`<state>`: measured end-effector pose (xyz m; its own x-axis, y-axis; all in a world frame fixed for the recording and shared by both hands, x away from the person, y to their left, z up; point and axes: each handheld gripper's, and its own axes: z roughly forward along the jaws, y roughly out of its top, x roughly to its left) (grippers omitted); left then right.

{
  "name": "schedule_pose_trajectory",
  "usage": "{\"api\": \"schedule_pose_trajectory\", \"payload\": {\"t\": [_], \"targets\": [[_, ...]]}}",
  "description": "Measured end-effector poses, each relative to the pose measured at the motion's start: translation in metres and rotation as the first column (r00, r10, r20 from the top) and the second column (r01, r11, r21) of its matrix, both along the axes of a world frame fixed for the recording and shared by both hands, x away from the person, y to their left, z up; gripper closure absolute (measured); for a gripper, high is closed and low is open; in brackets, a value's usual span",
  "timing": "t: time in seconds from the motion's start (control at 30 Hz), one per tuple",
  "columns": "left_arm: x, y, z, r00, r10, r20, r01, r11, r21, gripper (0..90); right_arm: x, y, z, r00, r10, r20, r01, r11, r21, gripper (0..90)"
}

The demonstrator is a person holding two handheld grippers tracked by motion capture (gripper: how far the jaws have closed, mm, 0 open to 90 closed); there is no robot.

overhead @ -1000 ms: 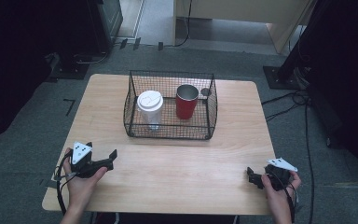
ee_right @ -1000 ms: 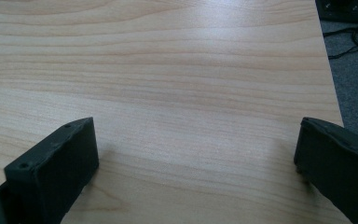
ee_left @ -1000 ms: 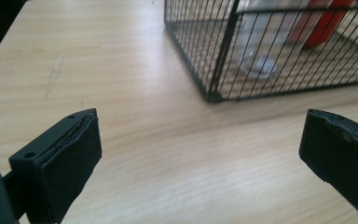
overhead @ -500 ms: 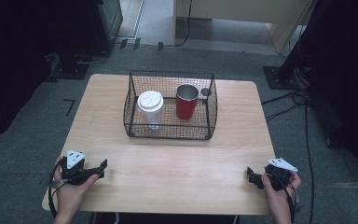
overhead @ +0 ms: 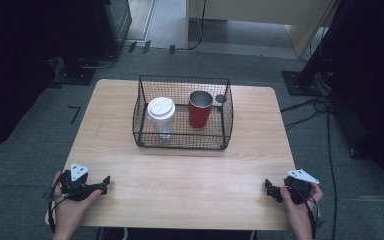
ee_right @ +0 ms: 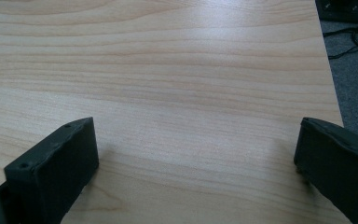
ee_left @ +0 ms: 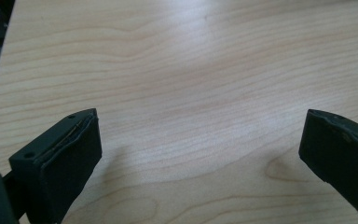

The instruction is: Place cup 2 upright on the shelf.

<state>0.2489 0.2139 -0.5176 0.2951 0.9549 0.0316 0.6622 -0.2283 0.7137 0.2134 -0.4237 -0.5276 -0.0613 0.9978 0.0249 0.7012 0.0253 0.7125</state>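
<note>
The white cup (overhead: 161, 111) and the red cup (overhead: 200, 108) stand upright, side by side but apart, inside the wire basket (overhead: 180, 141) at the far middle of the surface (overhead: 190, 175); the white one sits to the left with its lid on, the red one to the right with its mouth open. Both are well away from me. My left tool (overhead: 105, 181) rests near the front left corner of the surface, and it has drawn back toward me and to the left over the last second, further from the basket than it was. In the left gripper view the left tool (ee_left: 200, 154) is released, its jaws wide apart with nothing but bare wood grain between them. My right tool (overhead: 268, 186) lies near the front right edge, where it was a second ago, and in the right gripper view the right tool (ee_right: 196, 154) is likewise released and grasps nothing. With both cups settled in the basket and my left hand pulling away empty, I judge that the placing is done and I am coming back to rest; nothing on the surface outside the basket seems left to pick up.
</note>
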Motion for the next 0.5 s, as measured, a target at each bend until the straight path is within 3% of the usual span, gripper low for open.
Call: {"api": "schedule_pose_trajectory", "payload": {"t": [0.1, 0.23, 0.5], "targets": [[0.0015, -0.0034, -0.0015, 0.9997, -0.014, -0.022, 0.015, 0.9996, 0.025, 0.0, 0.0, 0.0, 0.0, 1.0, 0.0, 0.0, 0.0, 1.0, 0.0, 0.0], [0.0026, -0.0029, -0.0019, 0.9985, -0.034, -0.044, 0.034, 0.9994, -0.001, 0.0, -0.0001, 0.0, 0.0, 1.0, 0.0, -0.001, 0.0, 1.0, 0.001, 0.0], [0.0028, -0.0036, -0.0021, 0.9987, -0.029, -0.043, 0.029, 0.9996, -0.004, 0.0, -0.0001, 0.0001, 0.0, 1.0, -0.001, -0.001, 0.001, 1.0, 0.001, 0.0]]}}
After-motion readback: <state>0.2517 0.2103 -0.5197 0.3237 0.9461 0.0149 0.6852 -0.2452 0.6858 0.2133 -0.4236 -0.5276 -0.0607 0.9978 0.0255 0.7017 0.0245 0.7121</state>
